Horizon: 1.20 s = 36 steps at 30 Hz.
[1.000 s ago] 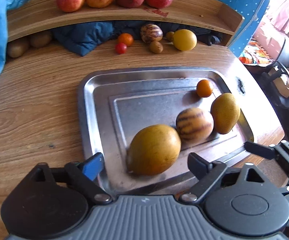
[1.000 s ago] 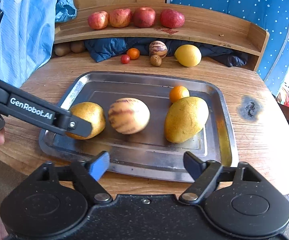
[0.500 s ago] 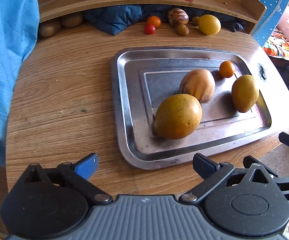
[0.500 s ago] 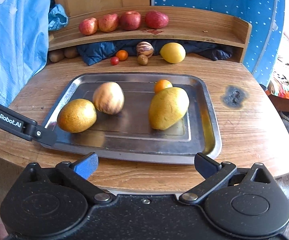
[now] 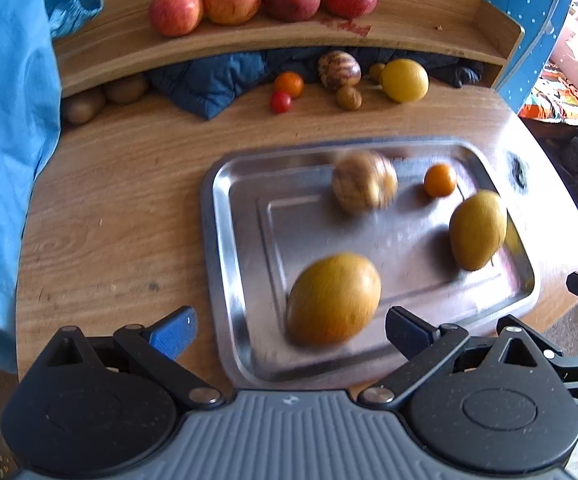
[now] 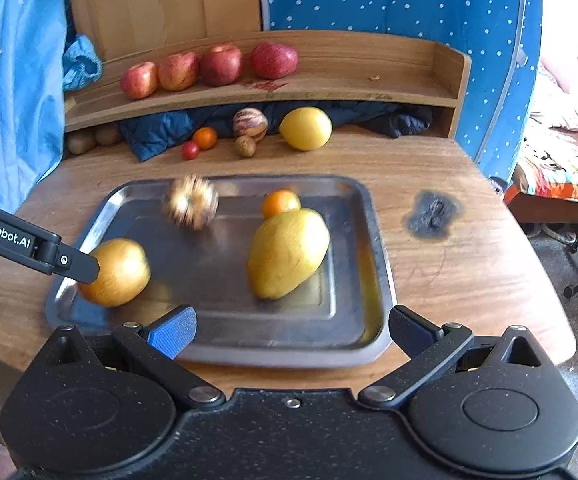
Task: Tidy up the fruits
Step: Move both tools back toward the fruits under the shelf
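Observation:
A steel tray (image 5: 217, 208) on the wooden table holds a round yellow-brown mango (image 5: 333, 298) at its near left, a longer mango (image 5: 477, 230) at the right, a small orange (image 5: 440, 179) and a striped melon (image 5: 364, 187) blurred by motion near the far rim. My left gripper (image 5: 291, 330) is open, and the round mango lies just ahead between its fingers. In the right wrist view my right gripper (image 6: 293, 328) is open over the tray's (image 6: 373, 216) near rim, short of the long mango (image 6: 289, 252). The left gripper's finger (image 6: 49, 252) reaches the round mango (image 6: 121, 272).
Several red apples (image 6: 209, 66) line the curved shelf at the back. Below it lie a yellow lemon (image 6: 305, 128), a second striped melon (image 6: 250, 123), small tomatoes (image 6: 199, 144) and a dark blue cloth (image 6: 157, 132). A burnt mark (image 6: 433, 212) is right of the tray. Light blue fabric (image 5: 5, 120) hangs at the left.
The striped melon has rolled from the tray's middle toward its far rim. My left gripper pulled back, then came in again toward the round mango. My right gripper drew back slightly.

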Available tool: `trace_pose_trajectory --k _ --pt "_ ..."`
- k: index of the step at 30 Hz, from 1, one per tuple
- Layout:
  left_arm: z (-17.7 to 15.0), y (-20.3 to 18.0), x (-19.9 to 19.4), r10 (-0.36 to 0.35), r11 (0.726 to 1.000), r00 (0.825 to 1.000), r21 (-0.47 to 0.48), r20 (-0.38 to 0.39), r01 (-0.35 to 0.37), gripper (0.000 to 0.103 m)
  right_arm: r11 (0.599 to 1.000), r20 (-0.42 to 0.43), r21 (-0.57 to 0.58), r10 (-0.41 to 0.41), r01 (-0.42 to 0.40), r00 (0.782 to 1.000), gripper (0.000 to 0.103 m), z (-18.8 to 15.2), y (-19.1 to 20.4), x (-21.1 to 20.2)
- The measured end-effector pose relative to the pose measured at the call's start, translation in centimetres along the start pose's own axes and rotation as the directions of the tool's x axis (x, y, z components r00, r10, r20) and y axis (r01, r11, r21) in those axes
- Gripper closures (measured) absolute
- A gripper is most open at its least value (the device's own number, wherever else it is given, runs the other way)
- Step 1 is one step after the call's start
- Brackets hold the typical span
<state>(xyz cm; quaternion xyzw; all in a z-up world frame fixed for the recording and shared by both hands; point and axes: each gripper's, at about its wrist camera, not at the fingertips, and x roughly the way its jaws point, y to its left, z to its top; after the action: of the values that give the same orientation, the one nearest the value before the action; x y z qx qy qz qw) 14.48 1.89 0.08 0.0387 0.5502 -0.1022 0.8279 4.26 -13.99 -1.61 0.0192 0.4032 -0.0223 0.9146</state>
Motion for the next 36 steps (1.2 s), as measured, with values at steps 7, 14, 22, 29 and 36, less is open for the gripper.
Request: trace_pose_trajectory --k 7,14,22,29,36 --pt "3.6 -0.3 1.3 -0.015 1.0 1.0 0.004 0.025 0.015 0.001 1.0 0.019 0.004 -0.031 0.031 0.999 0.001 2.7 -1.2 1.7" --pt "7.1 -0.1 2.9 -0.027 1.0 0.999 0.0 0.046 0.027 0.001 0.999 0.039 -0.009 -0.048 0.048 0.998 0.001 5.7 -1.6 3.9" --pt "10.9 1.2 5.2 -0.032 0.999 0.997 -0.027 0.069 0.034 0.001 0.999 0.043 -0.033 -0.038 0.039 0.998 0.001 8.6 -0.7 7.2" --pt "12.7 2.6 7.7 -0.041 0.998 0.998 -0.056 0.043 0.043 0.001 0.997 0.026 -0.065 -0.035 0.037 0.999 0.001 9.7 0.4 9.5" --pt "13.8 3.9 10.1 -0.079 0.995 0.996 -0.055 0.036 0.081 0.001 0.992 0.009 -0.117 -0.041 0.042 0.999 0.001 11.3 0.7 11.3"
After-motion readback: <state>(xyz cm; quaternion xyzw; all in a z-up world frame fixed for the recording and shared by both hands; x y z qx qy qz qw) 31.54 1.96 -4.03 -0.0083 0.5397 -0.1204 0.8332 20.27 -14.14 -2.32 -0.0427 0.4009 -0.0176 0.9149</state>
